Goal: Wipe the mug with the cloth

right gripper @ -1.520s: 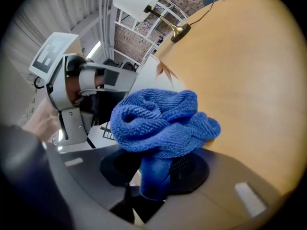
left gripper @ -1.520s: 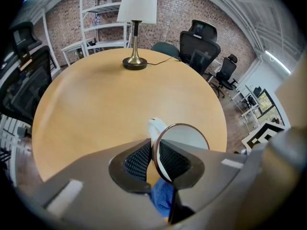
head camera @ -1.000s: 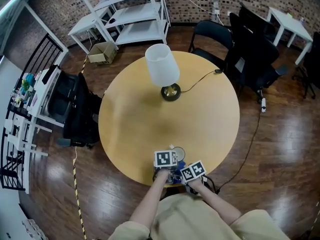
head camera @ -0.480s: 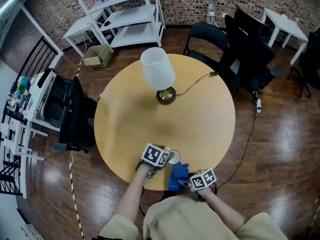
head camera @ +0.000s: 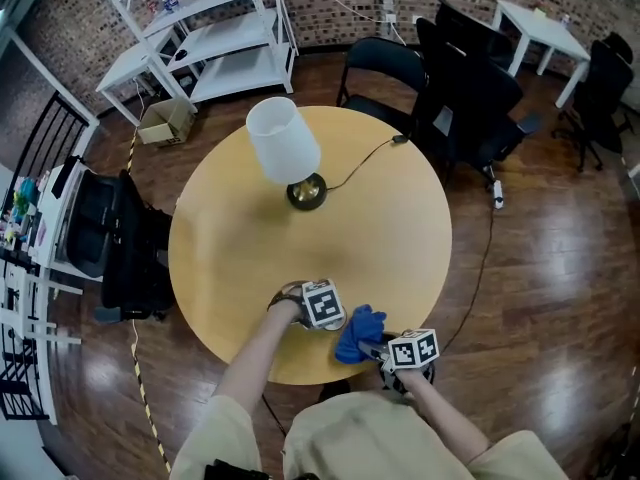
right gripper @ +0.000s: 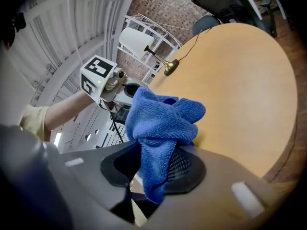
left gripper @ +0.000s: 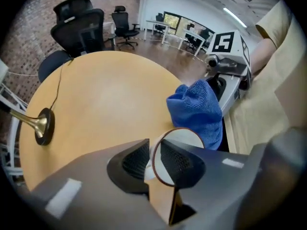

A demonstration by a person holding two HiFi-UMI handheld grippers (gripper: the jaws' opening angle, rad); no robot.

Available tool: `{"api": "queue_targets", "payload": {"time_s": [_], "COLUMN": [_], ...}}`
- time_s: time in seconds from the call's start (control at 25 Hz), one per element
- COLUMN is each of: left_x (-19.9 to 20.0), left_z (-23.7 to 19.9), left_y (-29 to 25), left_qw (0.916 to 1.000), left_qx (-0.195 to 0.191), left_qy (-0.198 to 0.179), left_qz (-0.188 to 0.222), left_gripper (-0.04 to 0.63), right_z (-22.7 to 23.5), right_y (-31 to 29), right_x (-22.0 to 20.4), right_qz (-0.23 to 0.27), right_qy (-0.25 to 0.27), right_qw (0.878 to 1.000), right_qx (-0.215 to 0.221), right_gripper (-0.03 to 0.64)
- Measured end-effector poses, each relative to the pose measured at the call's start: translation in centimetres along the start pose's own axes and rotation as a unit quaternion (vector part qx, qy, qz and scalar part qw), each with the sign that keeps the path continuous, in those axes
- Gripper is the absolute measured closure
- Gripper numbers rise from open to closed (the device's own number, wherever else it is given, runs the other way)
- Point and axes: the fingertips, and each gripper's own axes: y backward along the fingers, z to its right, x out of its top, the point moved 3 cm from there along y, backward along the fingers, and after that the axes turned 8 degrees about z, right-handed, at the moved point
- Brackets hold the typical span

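1. Grippers have split since a sec ago: they were bunched together at the table's near edge, and now the right gripper is off to the right w/ the cloth. The left gripper sits rolled round over the same spot.
2. Round wooden table fills the middle of the head view, person at its near edge.
3. Lamp, white shade, brass base, stands on the far half, well apart from the action. Its cord runs off the far-right rim.
4. Blue cloth: bunched and floppy, sticking out past the right gripper's tips. It hangs just beside the left gripper, not touching the mug.
5. Mug: white w/ a brown rim, near the table's front edge. In the head view it's hidden under the left marker cube.
6. Left gripper: jaws have just been closing and stand narrow now, one pad inside and one outside the mug wall, pinching the rim.
7. Right gripper: jaws clamped on the cloth's lower fold.
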Motion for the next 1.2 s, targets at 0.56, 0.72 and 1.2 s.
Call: {"api": "queue_targets", "payload": {"time_s": [0.56,0.72,1.2], "left_x": [-2.1,-3.7,-6.3], "left_z": [-1.1,-1.3,-0.9], "left_y": [-0.2,0.2,0.6], "left_qw": [0.9447,0.8964,0.7358], "left_qx": [0.051,0.060,0.086], "left_qy": [0.320,0.437,0.665], "left_qz": [0.052,0.043,0.098], "left_gripper": [0.538,0.541,0.541], "right_z": [0.7,0.7,0.0], "right_y": [-2.8,-3.1,-4.1], "right_x": [0.9,1.3,0.7], "right_qz": [0.005,0.017,-0.006], "right_qy": [0.015,0.023,0.073], "right_qw": [0.999,0.998,0.995], "right_qx": [-0.039,-0.054,-0.074], "right_gripper": [0.491,0.491,0.491]}}
